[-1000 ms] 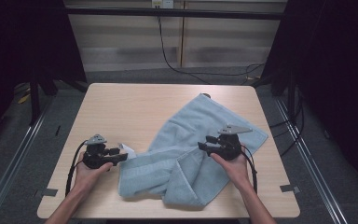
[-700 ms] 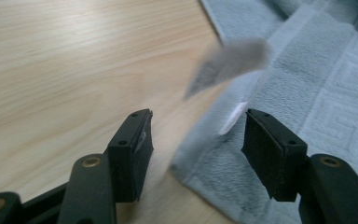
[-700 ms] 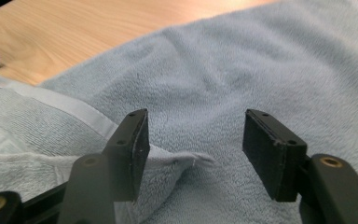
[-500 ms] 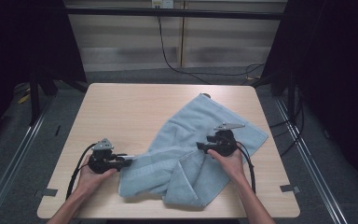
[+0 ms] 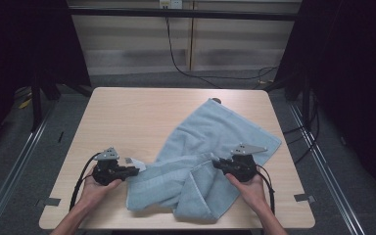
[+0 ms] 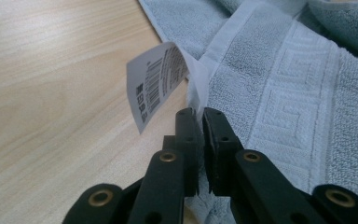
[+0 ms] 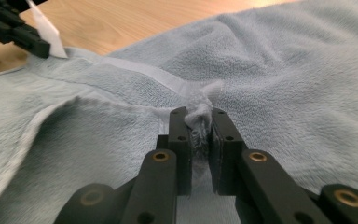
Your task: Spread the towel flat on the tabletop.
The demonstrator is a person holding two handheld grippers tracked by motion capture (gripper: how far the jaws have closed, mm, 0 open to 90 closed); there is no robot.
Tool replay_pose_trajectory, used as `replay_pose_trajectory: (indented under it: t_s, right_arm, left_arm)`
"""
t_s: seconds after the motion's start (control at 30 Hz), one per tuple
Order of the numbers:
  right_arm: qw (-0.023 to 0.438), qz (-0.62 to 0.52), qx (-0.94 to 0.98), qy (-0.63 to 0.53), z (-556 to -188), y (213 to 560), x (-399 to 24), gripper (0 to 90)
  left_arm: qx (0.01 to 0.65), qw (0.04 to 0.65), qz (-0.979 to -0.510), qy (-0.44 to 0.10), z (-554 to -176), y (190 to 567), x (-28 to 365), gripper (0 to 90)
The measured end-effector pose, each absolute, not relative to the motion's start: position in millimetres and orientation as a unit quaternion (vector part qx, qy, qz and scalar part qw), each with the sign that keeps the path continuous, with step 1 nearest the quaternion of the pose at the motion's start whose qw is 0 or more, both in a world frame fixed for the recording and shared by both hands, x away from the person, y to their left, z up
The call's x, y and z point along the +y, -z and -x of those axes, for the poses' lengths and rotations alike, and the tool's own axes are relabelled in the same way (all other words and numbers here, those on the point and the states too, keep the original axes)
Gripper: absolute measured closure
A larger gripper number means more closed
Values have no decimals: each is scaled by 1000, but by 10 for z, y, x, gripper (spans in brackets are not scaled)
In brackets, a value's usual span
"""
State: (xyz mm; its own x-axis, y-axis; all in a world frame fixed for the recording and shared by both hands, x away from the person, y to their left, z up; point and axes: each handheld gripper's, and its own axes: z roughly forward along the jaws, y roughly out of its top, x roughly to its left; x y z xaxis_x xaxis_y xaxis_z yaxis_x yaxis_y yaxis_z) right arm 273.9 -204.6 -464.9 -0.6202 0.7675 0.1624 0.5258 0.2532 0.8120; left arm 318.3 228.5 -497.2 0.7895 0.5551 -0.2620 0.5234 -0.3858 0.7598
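A light blue towel (image 5: 210, 152) lies crumpled across the right half of the wooden table (image 5: 142, 112). My left gripper (image 5: 136, 171) has just been closing and is shut on the towel's left corner hem (image 6: 196, 95), right beside a white barcode tag (image 6: 156, 81). My right gripper (image 5: 215, 164) has also just been closing and is shut on a bunched fold of the towel (image 7: 199, 114) near its middle. In the right gripper view the left gripper (image 7: 14, 30) and the tag (image 7: 46, 28) sit at the top left.
The towel's woven border band (image 6: 289, 107) runs past the left gripper. Bare table top (image 5: 127, 122) stretches to the left and back. Black cables (image 5: 81, 181) trail from both grippers toward the front edge. A small dark object (image 5: 217, 101) sits by the towel's far corner.
Both grippers' jaws have closed on the towel. The right gripper has shifted left onto the towel's folds; the left gripper has edged right to the tagged corner.
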Motion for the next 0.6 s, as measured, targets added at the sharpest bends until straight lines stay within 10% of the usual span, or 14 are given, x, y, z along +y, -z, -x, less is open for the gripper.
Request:
replay_pose_trajectory:
  t_s: [0.6]
  right_arm:
    - [134, -446, 794, -391, -2677, 5042, -2282, 828]
  left_arm:
    - [303, 421, -855, -23, -3144, 5038, 2024, 851]
